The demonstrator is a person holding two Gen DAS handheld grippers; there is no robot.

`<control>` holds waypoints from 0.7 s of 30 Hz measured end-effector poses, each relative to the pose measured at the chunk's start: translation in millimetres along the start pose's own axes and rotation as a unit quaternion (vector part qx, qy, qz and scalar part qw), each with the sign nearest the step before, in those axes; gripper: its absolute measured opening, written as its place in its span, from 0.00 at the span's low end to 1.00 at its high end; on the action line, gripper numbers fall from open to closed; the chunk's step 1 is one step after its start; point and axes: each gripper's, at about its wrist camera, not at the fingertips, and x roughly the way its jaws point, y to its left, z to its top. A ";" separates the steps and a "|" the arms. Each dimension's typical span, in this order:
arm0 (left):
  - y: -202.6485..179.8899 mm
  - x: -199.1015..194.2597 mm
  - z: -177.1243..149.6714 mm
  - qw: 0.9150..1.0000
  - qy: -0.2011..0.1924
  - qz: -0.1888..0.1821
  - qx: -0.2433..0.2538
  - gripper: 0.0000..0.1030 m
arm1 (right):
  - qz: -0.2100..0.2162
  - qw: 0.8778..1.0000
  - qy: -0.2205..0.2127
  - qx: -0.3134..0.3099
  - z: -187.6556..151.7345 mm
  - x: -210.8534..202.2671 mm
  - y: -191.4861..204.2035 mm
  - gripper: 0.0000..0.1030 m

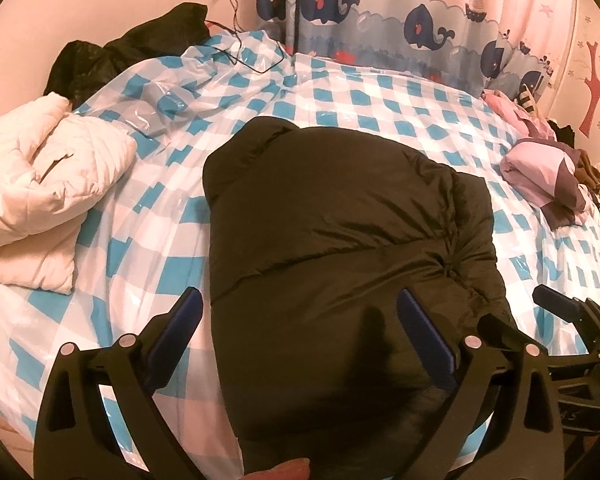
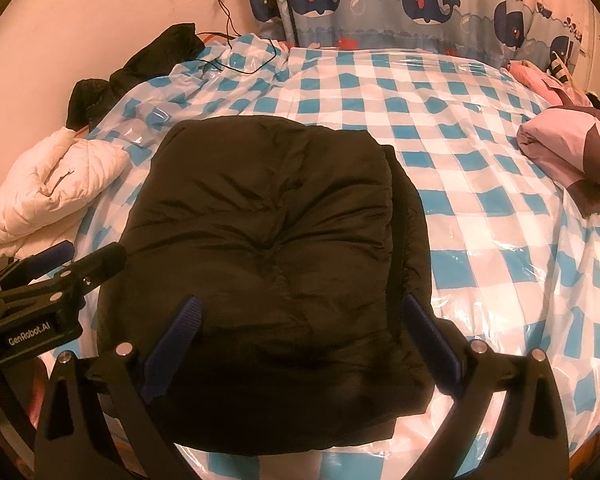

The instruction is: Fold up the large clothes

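Here a black puffer jacket lies folded into a thick, roughly square bundle near the front middle of the bed, on a glossy blue-and-white checked cover. The left gripper hovers over the bundle's near left part, its fingers spread wide and holding nothing; one finger sits over the cover, the other over the jacket. The right gripper hangs above the near edge of the bundle, fingers likewise spread apart and empty, straddling the dark fabric. In the right wrist view the left gripper shows at the left edge, just beside the jacket. A white quilted coat is heaped at the left side of the bed, well apart from a pink and purple garment at the right. Dark clothing is piled against the wall, and a whale-print curtain hangs behind the bed.
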 end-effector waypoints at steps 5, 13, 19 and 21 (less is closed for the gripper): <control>-4.2 1.8 -0.8 1.000 0.007 -0.003 0.007 0.92 | -0.001 1.000 -0.003 -0.002 0.7 -0.7 2.4 0.93; -1.8 5.7 -0.2 1.000 0.018 -0.011 -0.003 0.92 | 0.003 1.000 -0.019 -0.018 1.2 -8.4 7.3 0.93; -1.8 8.3 0.7 1.000 0.030 -0.006 -0.003 0.92 | 0.012 1.000 -0.011 -0.012 3.0 -7.5 4.7 0.93; -2.5 7.1 0.8 1.000 0.027 -0.005 0.000 0.92 | 0.008 1.000 -0.017 -0.011 2.9 -9.4 4.0 0.93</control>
